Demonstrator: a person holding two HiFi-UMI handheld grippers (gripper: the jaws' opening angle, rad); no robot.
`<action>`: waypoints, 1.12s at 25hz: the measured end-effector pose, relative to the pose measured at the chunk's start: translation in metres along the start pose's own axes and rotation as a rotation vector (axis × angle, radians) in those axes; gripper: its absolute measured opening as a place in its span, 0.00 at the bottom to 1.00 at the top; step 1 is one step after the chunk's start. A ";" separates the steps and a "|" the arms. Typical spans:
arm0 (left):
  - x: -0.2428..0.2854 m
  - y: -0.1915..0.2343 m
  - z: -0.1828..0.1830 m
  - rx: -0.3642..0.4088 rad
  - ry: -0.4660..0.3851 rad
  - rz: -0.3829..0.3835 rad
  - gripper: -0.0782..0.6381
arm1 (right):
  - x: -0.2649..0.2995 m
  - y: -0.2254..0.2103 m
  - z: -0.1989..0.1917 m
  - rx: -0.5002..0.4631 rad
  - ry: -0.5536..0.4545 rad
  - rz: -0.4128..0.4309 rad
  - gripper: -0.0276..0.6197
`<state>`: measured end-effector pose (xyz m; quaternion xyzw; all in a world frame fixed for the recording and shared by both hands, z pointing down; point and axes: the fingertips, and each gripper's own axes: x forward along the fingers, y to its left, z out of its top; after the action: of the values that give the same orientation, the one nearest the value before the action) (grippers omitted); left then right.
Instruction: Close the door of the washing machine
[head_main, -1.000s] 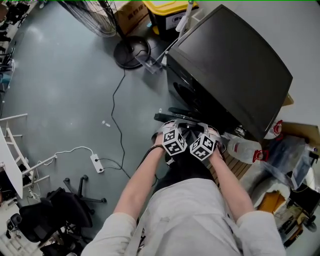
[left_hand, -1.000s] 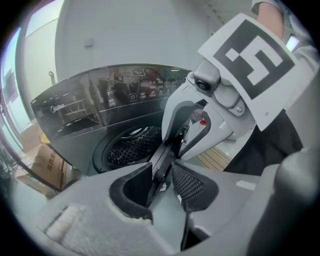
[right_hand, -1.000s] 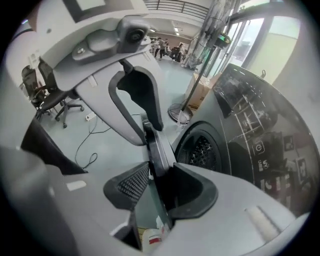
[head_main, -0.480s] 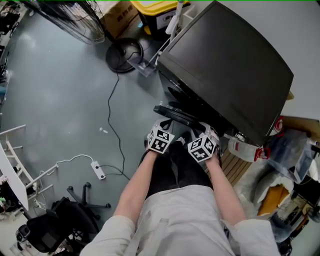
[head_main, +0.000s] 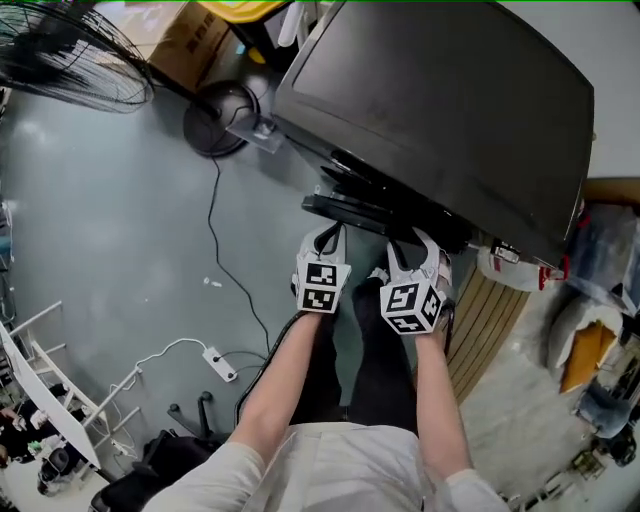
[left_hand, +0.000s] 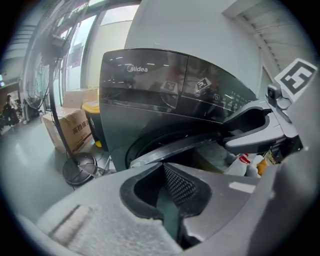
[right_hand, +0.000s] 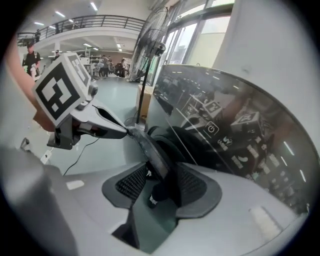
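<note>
The black washing machine (head_main: 440, 110) fills the top of the head view, and its round door (head_main: 350, 212) stands ajar, jutting toward me. My left gripper (head_main: 325, 238) is at the door's outer edge, shut with nothing between its pads (left_hand: 180, 185). The door's rim (left_hand: 190, 145) lies just beyond it. My right gripper (head_main: 410, 250) is a little to the right. Its jaws are opening, and the door's edge (right_hand: 150, 150) runs between the pads (right_hand: 132, 182), which do not clamp it. The left gripper's tip (right_hand: 107, 127) shows against the same edge in the right gripper view.
A fan base (head_main: 215, 118) and a cardboard box (head_main: 195, 45) stand left of the machine. A cable (head_main: 225, 260) and a power strip (head_main: 222, 364) lie on the grey floor. A plastic bottle (head_main: 510, 268) and a wooden slat panel (head_main: 480, 330) are at the right.
Both grippers have moved up to the door's edge and drawn slightly apart, rolling as they went. The machine now sits nearer and larger in the head view.
</note>
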<state>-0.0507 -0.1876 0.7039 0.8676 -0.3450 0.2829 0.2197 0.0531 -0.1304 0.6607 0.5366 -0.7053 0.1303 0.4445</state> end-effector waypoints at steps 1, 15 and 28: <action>0.002 0.001 0.003 0.005 -0.013 -0.004 0.12 | -0.003 -0.004 0.002 0.030 -0.016 -0.041 0.33; 0.021 0.007 0.023 0.018 -0.009 -0.051 0.12 | -0.021 -0.040 -0.014 0.744 -0.349 -0.258 0.07; 0.033 0.005 0.044 -0.022 -0.058 -0.106 0.12 | -0.018 -0.053 -0.040 0.796 -0.296 -0.316 0.05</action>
<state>-0.0194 -0.2318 0.6939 0.8900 -0.3080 0.2418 0.2336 0.1193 -0.1126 0.6541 0.7797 -0.5657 0.2438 0.1126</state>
